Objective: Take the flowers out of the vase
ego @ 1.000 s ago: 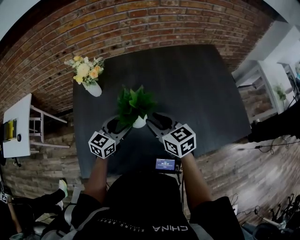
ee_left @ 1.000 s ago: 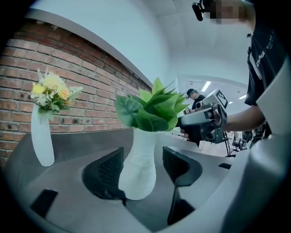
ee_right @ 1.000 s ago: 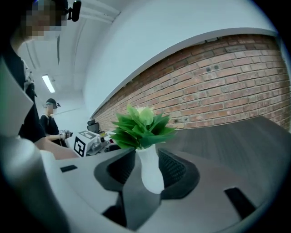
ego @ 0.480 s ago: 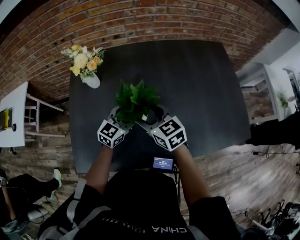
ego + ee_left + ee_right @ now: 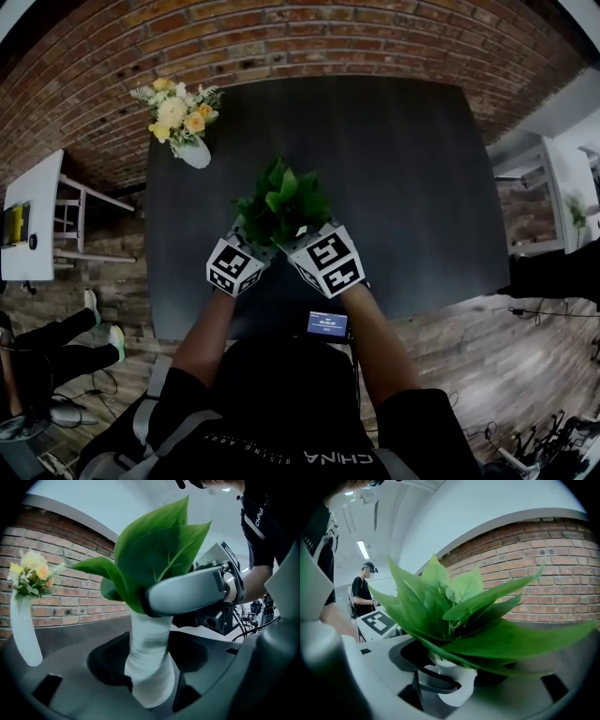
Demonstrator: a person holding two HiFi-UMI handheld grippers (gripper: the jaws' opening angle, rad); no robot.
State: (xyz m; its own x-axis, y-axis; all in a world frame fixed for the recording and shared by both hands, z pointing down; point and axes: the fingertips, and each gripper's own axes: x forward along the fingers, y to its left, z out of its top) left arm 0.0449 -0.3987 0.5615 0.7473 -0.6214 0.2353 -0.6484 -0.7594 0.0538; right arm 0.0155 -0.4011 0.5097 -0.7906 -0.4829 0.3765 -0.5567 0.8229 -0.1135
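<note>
A bunch of broad green leaves (image 5: 281, 199) stands upright in a small white vase (image 5: 149, 663) on the dark table (image 5: 412, 169). My left gripper (image 5: 149, 684) has the vase's body between its jaws. They have just been closing, and the dark pads (image 5: 110, 665) touch both sides of it. My right gripper (image 5: 454, 670) reaches in from the other side with its jaws wide after just opening. The leaves and the vase's rim (image 5: 443, 660) sit between them, untouched. In the head view only the marker cubes (image 5: 234, 265) (image 5: 325, 260) show below the leaves.
A second white vase (image 5: 194, 153) with yellow and white flowers (image 5: 178, 114) stands at the table's far left corner by the brick wall (image 5: 309, 37). A small screen (image 5: 327, 324) sits at the near edge. There is a white side table (image 5: 33, 230) at left and a person's legs (image 5: 66, 342).
Both grippers have moved inward from either side of the vase, and their cubes now sit close together under the leaves. The right gripper's jaws have spread.
</note>
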